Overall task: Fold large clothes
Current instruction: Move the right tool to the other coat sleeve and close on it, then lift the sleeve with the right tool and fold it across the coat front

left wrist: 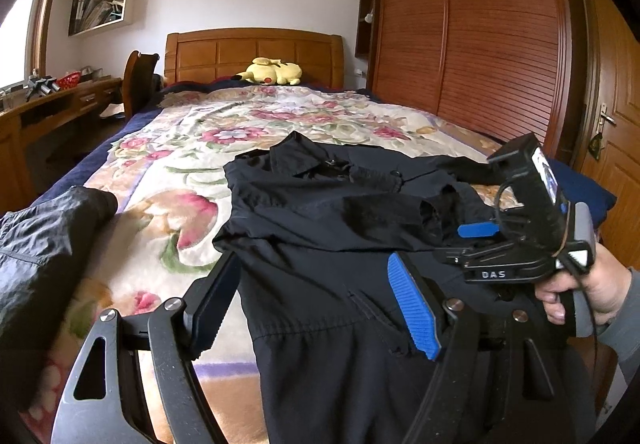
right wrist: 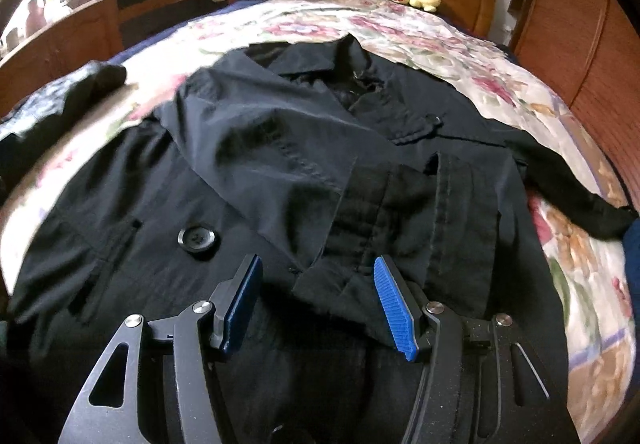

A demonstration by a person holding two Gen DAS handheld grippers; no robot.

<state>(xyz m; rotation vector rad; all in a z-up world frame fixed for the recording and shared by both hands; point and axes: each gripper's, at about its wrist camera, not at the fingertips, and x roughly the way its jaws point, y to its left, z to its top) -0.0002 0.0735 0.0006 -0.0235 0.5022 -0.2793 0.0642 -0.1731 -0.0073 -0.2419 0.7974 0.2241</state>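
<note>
Coats: one black coat [right wrist: 280, 148] spread on the bed, collar toward the far headboard, hem at the near edge; one sleeve is folded across its chest, the other trails off to the right.
Buttons seen: two, a large black button [right wrist: 197, 237] on the near left front and a smaller one by the lapel further up.
Other garments: one dark jacket [left wrist: 44, 240] heaped at the near left edge of the bed, apart from the coat.
Left gripper [left wrist: 316, 298]: released, fingers spread wide, hovering over the coat's lower left part; nothing between the pads.
Right gripper [right wrist: 320, 304]: released, blue pads apart above the folded sleeve's cuff; the cloth lies under them, not pinched. In the left wrist view it sits over the coat's right side, with the right hand [left wrist: 576, 292] on its handle.
Bed covering: one floral blanket [left wrist: 192, 132] under both garments.
Plush toys: one yellow plush [left wrist: 272, 71] at the far end, against the wooden headboard [left wrist: 256, 52].
Left of bed: a wooden desk [left wrist: 60, 104] with small clutter, one chair beside it, wall shelves above.
Right of bed: a slatted wooden wardrobe [left wrist: 472, 44] and a door.
In the way: the grippers' own frames hide the coat's near hem.
</note>
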